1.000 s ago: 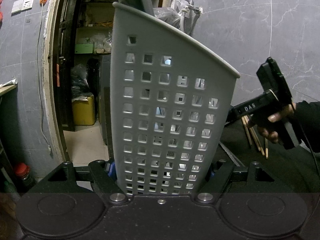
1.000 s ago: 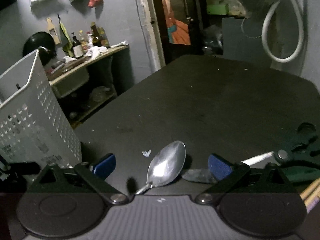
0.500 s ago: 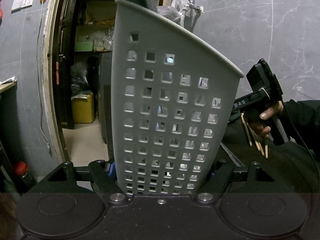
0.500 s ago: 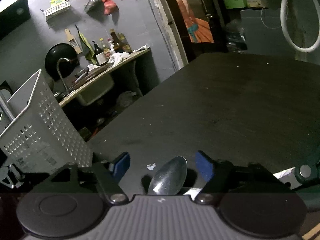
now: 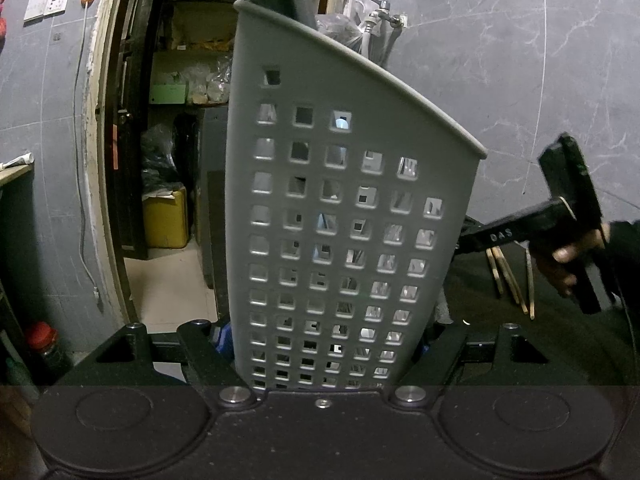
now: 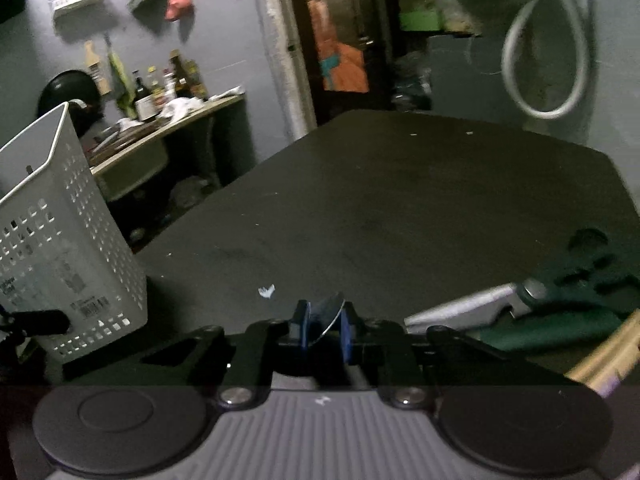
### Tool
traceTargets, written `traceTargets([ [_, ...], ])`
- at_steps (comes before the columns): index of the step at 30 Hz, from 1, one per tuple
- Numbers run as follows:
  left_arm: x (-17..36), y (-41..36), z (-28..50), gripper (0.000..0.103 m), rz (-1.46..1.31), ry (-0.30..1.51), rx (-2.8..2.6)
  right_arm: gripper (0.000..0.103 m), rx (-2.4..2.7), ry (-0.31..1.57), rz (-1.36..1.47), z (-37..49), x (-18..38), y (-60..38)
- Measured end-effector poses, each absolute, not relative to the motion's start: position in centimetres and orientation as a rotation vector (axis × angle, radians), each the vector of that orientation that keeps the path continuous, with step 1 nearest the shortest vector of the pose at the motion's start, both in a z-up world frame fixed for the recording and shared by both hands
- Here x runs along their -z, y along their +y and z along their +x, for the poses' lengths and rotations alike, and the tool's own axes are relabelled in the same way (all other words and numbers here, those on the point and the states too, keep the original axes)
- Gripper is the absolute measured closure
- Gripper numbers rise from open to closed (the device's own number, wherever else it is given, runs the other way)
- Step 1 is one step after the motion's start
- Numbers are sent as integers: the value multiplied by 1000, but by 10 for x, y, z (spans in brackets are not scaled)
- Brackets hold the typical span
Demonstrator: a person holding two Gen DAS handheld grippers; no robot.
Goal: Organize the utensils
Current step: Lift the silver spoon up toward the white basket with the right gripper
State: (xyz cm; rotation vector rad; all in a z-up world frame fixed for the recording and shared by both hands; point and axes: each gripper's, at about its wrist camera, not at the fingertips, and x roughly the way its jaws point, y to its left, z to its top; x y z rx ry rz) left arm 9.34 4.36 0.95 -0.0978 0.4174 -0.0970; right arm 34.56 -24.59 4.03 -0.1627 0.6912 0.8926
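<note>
Between the blue pads of the right gripper [image 6: 325, 332] sits the spoon [image 6: 329, 312], its jaws pinching the shiny bowl end. It looks hard, thin and slippery, so it could twist; holding the handle would be safer. The left gripper [image 5: 320, 340] has its jaws around the bottom of the gray basket [image 5: 344, 216], which looks light and stiff and full of holes. Both are over the dark bench [image 6: 400, 200], with wooden chopsticks [image 5: 508, 276] and green scissors [image 6: 560, 296] lying near. Around it, the room is dim and crowded.

dim indoor light, fisheye-bent edges, right wrist view motion-blurred — left sharp
</note>
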Motion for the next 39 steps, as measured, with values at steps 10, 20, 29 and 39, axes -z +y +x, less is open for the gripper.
traceTargets([
  [10,-9,44,92,26,-103,417,100,92,-654,691,58,292,-31,-275],
  [20,-10,44,93,26,-102,418,99,97,-611,592,144,245,-35,-290],
  [29,-10,45,93,26,-101,418,99,100,-558,571,217,235,-36,-304],
  [39,-9,45,93,26,-102,419,100,100,-504,299,125,202,-74,-300],
])
